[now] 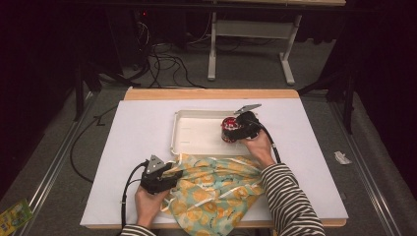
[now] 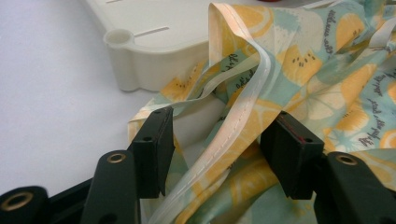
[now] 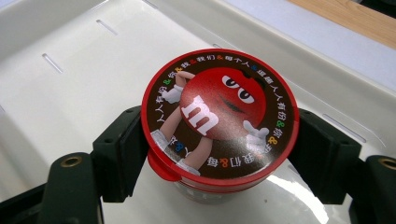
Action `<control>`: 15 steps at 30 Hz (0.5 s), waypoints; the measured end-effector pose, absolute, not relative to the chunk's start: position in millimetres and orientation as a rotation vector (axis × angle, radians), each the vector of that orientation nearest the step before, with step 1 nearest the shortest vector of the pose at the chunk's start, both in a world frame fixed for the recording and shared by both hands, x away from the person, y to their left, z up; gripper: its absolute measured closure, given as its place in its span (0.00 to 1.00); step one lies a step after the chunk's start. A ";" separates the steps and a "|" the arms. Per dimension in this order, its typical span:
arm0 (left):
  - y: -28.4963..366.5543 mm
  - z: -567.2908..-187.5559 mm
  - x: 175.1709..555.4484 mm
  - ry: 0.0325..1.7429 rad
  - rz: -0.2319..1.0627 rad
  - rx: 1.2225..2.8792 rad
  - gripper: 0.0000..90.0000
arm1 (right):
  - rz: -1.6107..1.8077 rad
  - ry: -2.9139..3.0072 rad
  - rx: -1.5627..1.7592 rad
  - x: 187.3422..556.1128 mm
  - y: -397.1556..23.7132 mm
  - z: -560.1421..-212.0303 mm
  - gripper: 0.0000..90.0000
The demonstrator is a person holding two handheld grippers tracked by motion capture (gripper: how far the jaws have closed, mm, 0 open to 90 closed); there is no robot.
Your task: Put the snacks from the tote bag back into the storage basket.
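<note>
A round candy cup (image 3: 219,112) with a red cartoon lid stands upright in the right part of the white plastic tray (image 1: 196,114). My right gripper (image 3: 223,145) clasps the cup just under its lid, one jaw on each side. In the high view that gripper (image 1: 237,132) reaches in from the tray's right front. A yellow and teal citrus-print cloth (image 1: 216,189) lies bunched in front of the tray. My left gripper (image 2: 224,149) is at the cloth's left edge, jaws wide, with a pale hem (image 2: 243,116) running loosely between them and no pad pressing it.
The tray (image 2: 154,65) sits on a white sheet (image 1: 137,147) that covers the wooden table. The cloth (image 2: 327,70) overlaps the tray's near rim. Bare white sheet lies left of the tray. Cables and a desk frame (image 1: 246,44) are on the floor beyond.
</note>
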State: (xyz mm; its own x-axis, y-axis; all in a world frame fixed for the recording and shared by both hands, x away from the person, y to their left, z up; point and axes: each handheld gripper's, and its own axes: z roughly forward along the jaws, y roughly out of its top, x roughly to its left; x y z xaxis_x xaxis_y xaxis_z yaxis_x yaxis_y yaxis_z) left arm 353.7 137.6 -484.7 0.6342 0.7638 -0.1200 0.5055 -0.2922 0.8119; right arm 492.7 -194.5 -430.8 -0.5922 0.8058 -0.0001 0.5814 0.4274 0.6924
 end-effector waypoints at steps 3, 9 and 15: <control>137.5 -484.7 353.6 0.998 0.367 1.964 0.50 | 0.951 2.355 1.182 493.2 -195.2 -431.2 0.28; 137.4 -484.7 353.4 0.997 0.370 1.963 0.50 | 0.960 2.340 1.201 491.2 -195.0 -430.0 0.25; 137.5 -484.7 353.2 0.996 0.371 1.963 0.50 | 0.966 2.338 1.209 486.9 -196.8 -426.6 0.25</control>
